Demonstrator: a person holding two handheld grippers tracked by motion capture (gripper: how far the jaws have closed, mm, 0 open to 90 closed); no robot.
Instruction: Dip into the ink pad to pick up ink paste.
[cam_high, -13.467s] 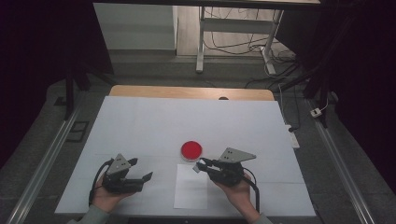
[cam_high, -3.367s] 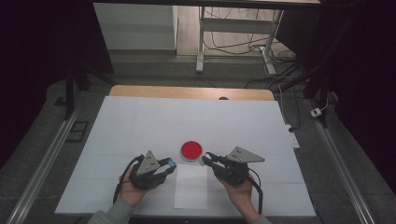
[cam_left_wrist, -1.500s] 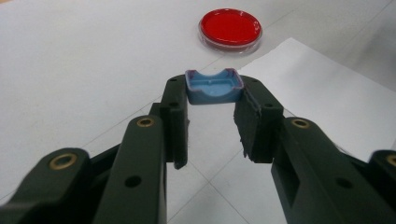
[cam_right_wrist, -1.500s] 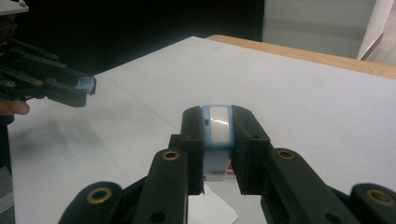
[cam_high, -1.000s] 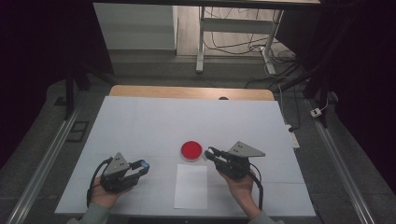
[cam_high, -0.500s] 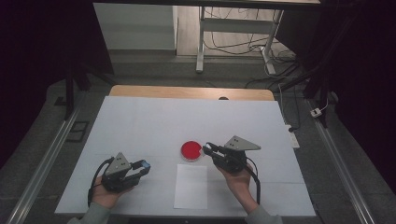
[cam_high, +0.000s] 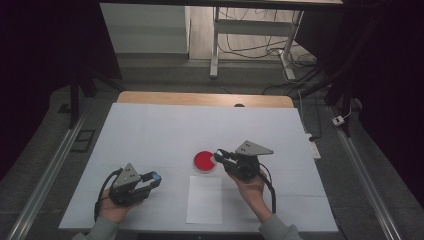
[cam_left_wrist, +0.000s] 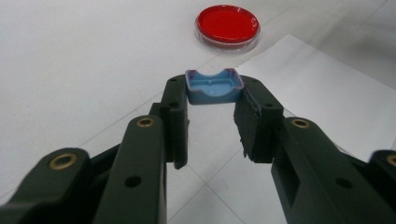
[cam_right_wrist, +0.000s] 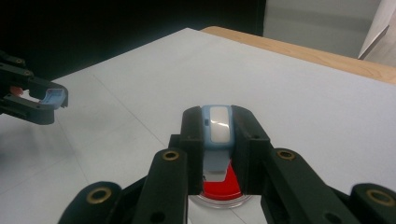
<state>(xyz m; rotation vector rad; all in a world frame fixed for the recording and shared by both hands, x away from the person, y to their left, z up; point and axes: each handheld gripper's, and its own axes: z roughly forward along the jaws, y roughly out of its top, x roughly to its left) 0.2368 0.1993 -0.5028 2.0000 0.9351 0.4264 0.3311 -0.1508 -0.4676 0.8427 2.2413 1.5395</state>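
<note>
Care is needed now: the right hand-held gripper (cam_right_wrist: 217, 135) pinches a small light-blue plastic piece with a white face (cam_right_wrist: 218, 126) right above the round clear dish with red filling (cam_high: 205, 162), near the white paper sheet (cam_high: 204, 199) on the counter (cam_high: 150, 130). The left hand-held gripper (cam_left_wrist: 214, 100) pinches a light-blue plastic cap (cam_left_wrist: 214, 87), well apart. Probably the piece should come down slowly and level, touching the red surface lightly.

A laboratory-like recording room with one prepared work table

The table (cam_high: 150, 125) is covered with a white sheet, its wooden far edge bare; a red petri dish (cam_high: 204, 161) stands on it (typical lab ware). Beyond the far edge stand a metal frame (cam_high: 250, 30) with loose cables (cam_high: 245, 50) on a grey floor, metal rails (cam_high: 45, 170) run along both sides, and dark curtains surround everything.
</note>
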